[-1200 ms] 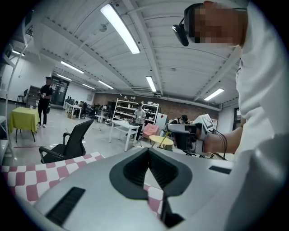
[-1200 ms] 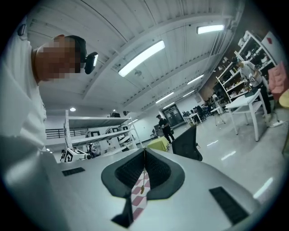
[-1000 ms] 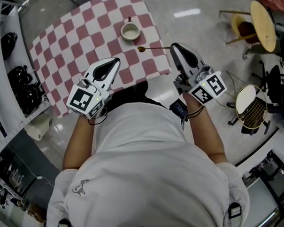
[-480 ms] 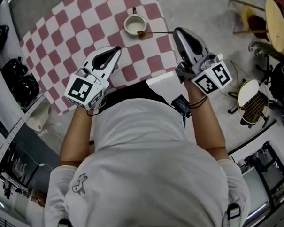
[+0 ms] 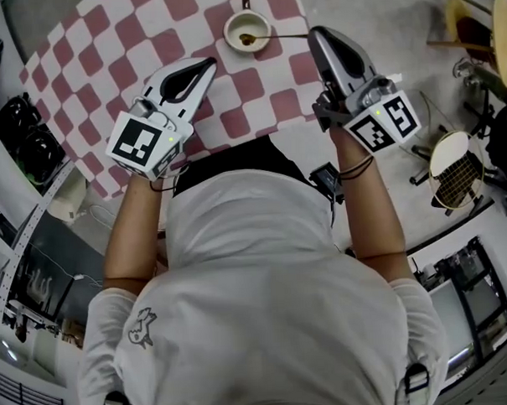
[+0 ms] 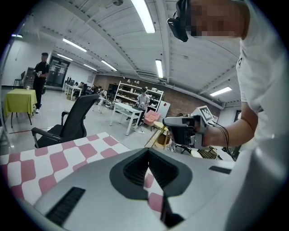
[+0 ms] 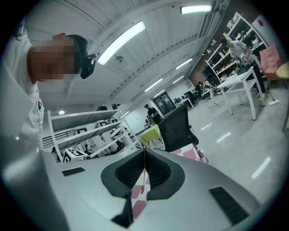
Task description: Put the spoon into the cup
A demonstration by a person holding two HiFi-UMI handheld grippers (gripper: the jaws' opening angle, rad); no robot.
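Grey shiny floor (image 5: 354,8) lies around a table covered with a cloth of red and white squares (image 5: 146,43), and dark things stand on white shelves (image 5: 20,132) at the left side. The gripper views show a large hall with long ceiling lights (image 6: 145,16), a black office chair (image 6: 72,124), a table with a yellow cover (image 6: 20,97), more shelves and some people far behind. A pale cup (image 5: 231,22) stands on the cloth near its far edge, with its handle pointing away from the person. The right gripper (image 5: 313,34) is held at the right of the cup, above the edge of the cloth. Its jaws are pressed together on the end of the thin handle of the spoon (image 5: 280,37). The spoon reaches to the left from the jaws, almost level, and its small bowl is over the opening of the cup. I cannot tell if the bowl touches the inside of the cup. The left gripper (image 5: 207,65) is held above the cloth, nearer to the person and to the left of the cup, apart from it. Its jaws are closed together with nothing between them.
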